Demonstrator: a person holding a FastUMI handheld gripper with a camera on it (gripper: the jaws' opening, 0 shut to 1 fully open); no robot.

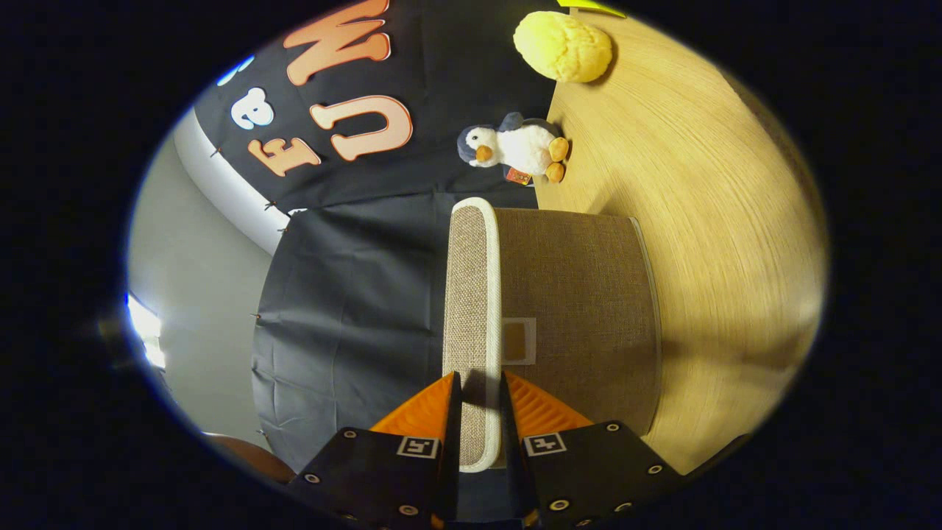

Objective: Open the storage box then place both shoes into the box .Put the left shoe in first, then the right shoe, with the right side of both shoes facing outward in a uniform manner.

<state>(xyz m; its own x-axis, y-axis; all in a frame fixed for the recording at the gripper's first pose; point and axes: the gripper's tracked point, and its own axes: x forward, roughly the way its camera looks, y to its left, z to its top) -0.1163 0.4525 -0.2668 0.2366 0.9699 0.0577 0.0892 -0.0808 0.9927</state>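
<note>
In the gripper view, the claw (482,401) stood nearly closed, its two fingers (423,412) pinching the white-trimmed edge of the lid (472,294) of one brown fabric storage box (581,294). The camera was rolled sideways, so the wooden desk (706,221) ran along one side of the box. Beyond the box, one penguin plush (515,147) and one yellow plush ball (563,46) rested on the desk against the booth's black cloth wall (346,294).

Black gripper (482,390) body, ridged wedge jaws, little square tag markers, round screws dotted about.
</note>
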